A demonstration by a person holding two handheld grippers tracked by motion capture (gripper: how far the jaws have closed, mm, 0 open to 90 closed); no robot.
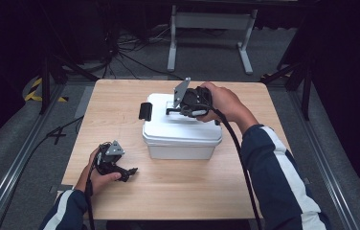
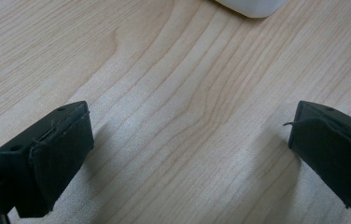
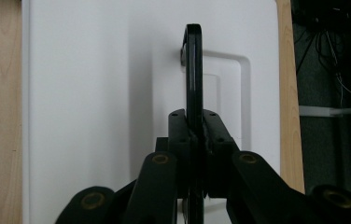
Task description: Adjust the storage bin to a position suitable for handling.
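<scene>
At frame centre, the black handle (image 3: pixel 193 70) of the white box (image 1: pixel 180 136) is being pinched by the right gripper (image 1: pixel 193 102); the left gripper (image 1: pixel 113 163), jaws spread, is being rested lower left on the worktop (image 1: pixel 178 191). The thin handle could be lost if the box is being lifted unevenly.

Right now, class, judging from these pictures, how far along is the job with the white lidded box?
Done: the right gripper has shut on the black carrying handle, raised upright over the white plastic lidded box. In hand: that grip. Left: the lid appears closed, the black side latch looks fastened, and the box sits on the light wooden table. The left gripper rests open.
</scene>
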